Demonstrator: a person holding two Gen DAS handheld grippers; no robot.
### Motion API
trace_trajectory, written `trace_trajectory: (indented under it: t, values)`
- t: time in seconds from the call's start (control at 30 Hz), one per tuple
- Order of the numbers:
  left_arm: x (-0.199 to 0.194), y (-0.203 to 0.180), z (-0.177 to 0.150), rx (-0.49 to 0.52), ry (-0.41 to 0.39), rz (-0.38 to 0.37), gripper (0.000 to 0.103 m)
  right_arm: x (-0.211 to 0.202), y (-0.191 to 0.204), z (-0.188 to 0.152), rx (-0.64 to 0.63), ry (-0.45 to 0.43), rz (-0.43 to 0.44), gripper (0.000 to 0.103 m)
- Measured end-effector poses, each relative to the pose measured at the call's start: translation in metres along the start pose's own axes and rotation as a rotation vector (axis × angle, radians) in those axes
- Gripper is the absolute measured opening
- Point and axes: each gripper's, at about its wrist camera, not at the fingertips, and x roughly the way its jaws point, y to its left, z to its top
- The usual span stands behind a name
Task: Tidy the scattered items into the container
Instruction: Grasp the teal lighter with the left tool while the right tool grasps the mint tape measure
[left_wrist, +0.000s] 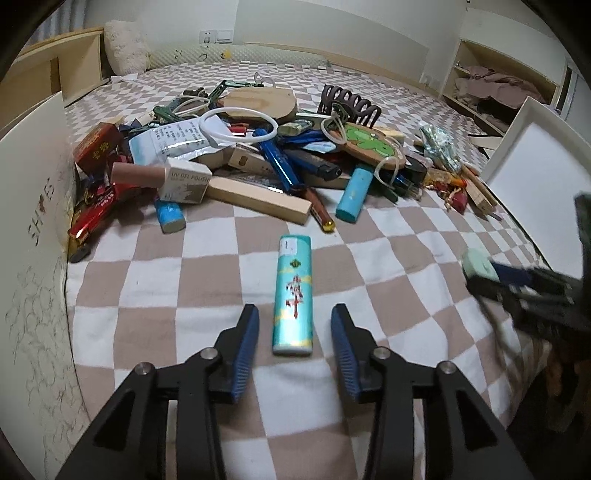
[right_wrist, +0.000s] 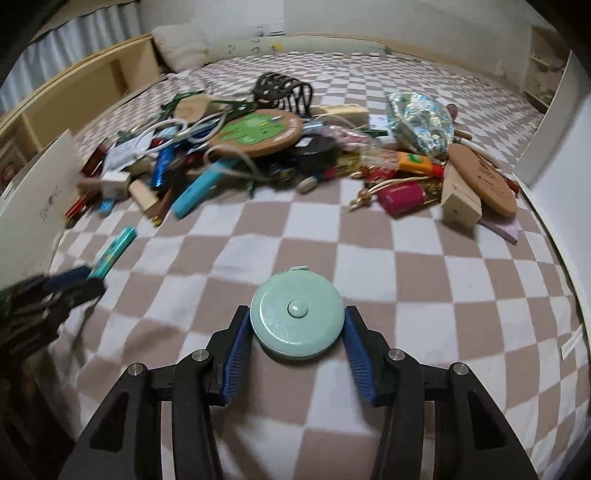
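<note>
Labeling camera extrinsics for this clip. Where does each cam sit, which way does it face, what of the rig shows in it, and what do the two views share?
Left wrist: on the left gripper, angled down over the checkered blanket toward the clutter pile; its open jaws flank a teal lighter; the right gripper shows at right.
Right wrist: on the right gripper, same downward angle; jaws shut on a mint round tape measure; the left gripper shows at left.
Shared: pile, blanket, lighter, tape measure, each other's gripper.
</note>
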Motion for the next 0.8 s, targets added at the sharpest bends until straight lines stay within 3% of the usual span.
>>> trace_trajectory:
  t: [0.1, 0.27, 0.47, 0.8]
  values:
    - [0.007, 0.001, 0.007, -0.007, -0.007, 0.011, 0.041, -0.002, 0.007, -0.004, -0.026, -0.002, 0.011, 0.052]
    - [0.013, -0.002, 0.009, 0.005, -0.021, 0.030, 0.041, 0.000, 0.010, -0.004, -0.027, -0.006, 0.032, 0.065]
    - [0.010, -0.009, 0.006, 0.036, -0.018, 0.017, 0.022, 0.003, 0.011, -0.002, -0.035, -0.020, 0.004, 0.065]
    - [0.002, -0.014, -0.001, 0.051, 0.002, -0.002, 0.021, 0.001, 0.012, -0.005, -0.038, -0.020, -0.020, 0.054]
